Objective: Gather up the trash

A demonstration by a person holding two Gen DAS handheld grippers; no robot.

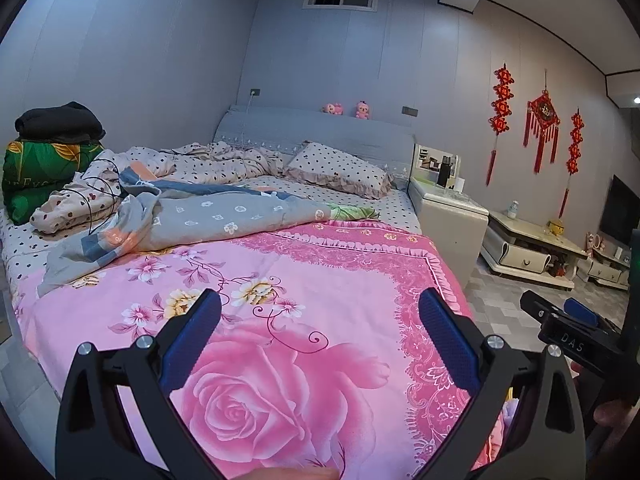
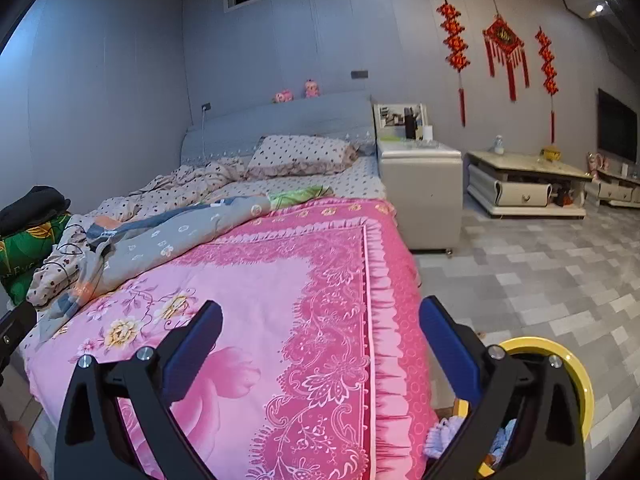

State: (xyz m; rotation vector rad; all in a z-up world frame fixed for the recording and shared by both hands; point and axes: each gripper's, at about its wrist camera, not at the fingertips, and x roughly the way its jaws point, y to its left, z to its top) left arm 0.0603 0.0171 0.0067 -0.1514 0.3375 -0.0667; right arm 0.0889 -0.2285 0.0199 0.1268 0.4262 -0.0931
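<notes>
The left claw (image 1: 320, 308) stands fully released, its two blue-padded fingers (image 1: 190, 344) spread wide with nothing between them, above the foot end of a bed (image 1: 400, 204). The right claw (image 2: 320, 316) is likewise released and empty, its fingers (image 2: 450, 348) spread over the right-hand edge of the same bed. In the left wrist view, part of the right claw shows at the right edge, just beside the left one. A pink floral quilt (image 1: 320, 280) with a large rose print covers the near half of the bed. A grey patterned blanket (image 1: 224, 216) lies crumpled across the middle, and a polka-dot duvet (image 1: 224, 160) and a polka-dot pillow (image 1: 340, 168) lie near the grey headboard (image 1: 312, 128). A black cable (image 1: 96, 192) trails over the bedding at the left. A green leaf-print bundle (image 1: 36, 176) sits at the far left with a dark folded garment (image 1: 60, 120) on top. Two pink plush toys (image 1: 348, 109) sit on the headboard. A yellow-rimmed bin (image 2: 576, 372) stands on the tiled floor (image 2: 540, 272) at the foot corner of the bed, below the right claw. Pale blue and white crumpled trash (image 2: 444, 432) lies in it. A white bedside cabinet (image 2: 420, 192) stands against the bed, and a low surface (image 2: 524, 168) sits beyond it under red wall ornaments (image 2: 500, 40).
</notes>
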